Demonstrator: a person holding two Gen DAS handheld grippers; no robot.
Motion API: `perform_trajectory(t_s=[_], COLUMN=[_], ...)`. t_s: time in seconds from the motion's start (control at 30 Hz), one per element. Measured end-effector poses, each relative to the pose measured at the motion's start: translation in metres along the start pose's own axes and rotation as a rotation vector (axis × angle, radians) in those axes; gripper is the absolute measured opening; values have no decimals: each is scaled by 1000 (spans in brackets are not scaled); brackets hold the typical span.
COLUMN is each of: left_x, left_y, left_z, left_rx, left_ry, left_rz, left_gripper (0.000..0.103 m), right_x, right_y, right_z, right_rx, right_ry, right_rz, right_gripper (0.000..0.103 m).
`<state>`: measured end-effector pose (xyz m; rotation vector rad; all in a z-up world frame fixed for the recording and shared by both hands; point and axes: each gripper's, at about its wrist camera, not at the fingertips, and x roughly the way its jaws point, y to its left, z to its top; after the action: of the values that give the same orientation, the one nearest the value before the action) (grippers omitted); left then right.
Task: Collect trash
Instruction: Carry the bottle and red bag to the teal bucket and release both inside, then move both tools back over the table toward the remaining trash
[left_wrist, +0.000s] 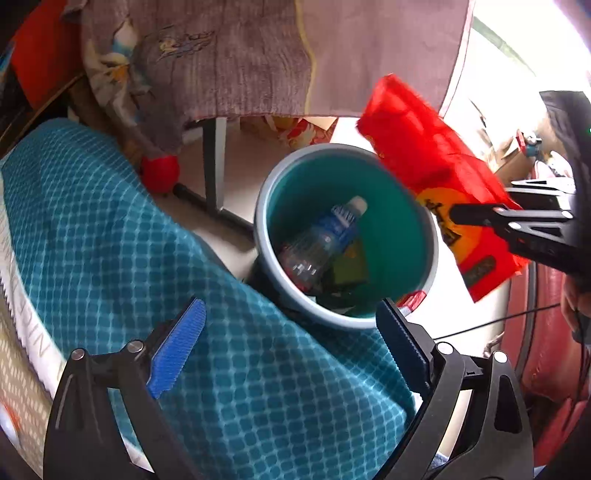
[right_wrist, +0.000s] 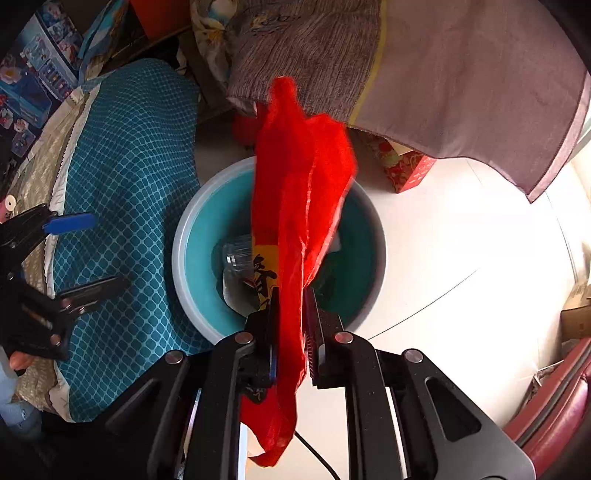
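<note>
Right gripper (right_wrist: 291, 314) pinching a red wrapper (right_wrist: 295, 184) over the teal bin (right_wrist: 192, 258); my left gripper (left_wrist: 291, 332) spread wide, nothing in it.

Wrapper hangs between my right pads, its upper part above the bin mouth. Bin stands on the pale floor (right_wrist: 461, 258) just beside a blue checked cushion (left_wrist: 110, 240). A plastic bottle (left_wrist: 321, 240) lies inside, cap end up, on dark scraps.

Black Chinese characters on red bag (right_wrist: 295, 206), unreadable; "NICE" on bedding edge (left_wrist: 38, 345).
</note>
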<state>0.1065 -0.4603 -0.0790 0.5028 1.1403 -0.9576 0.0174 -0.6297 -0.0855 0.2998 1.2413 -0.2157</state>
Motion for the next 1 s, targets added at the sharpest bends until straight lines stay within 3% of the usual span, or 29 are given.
perform_trajectory(t_s=[0.13, 0.2, 0.43, 0.67, 1.0], left_x=[-10, -15, -23, -38, -85], left_y=[11, 16, 26, 29, 54], left_z=[-11, -19, -32, -45, -98], left_rx=[-31, -46, -76, -95, -130], left_ry=[-6, -9, -20, -44, -98], left_rz=[-6, -10, -16, -19, 16], left_gripper=[95, 95, 95, 95, 96], right_x=[9, 11, 2, -10, -29], right_y=[6, 8, 13, 32, 111], right_z=[7, 9, 6, -4, -31], right_rx=[-9, -7, -12, -21, -98], right_ry=[0, 0, 1, 20, 18], right_rz=[-14, -18, -48, -49, -11], right_gripper=[36, 54, 72, 75, 77])
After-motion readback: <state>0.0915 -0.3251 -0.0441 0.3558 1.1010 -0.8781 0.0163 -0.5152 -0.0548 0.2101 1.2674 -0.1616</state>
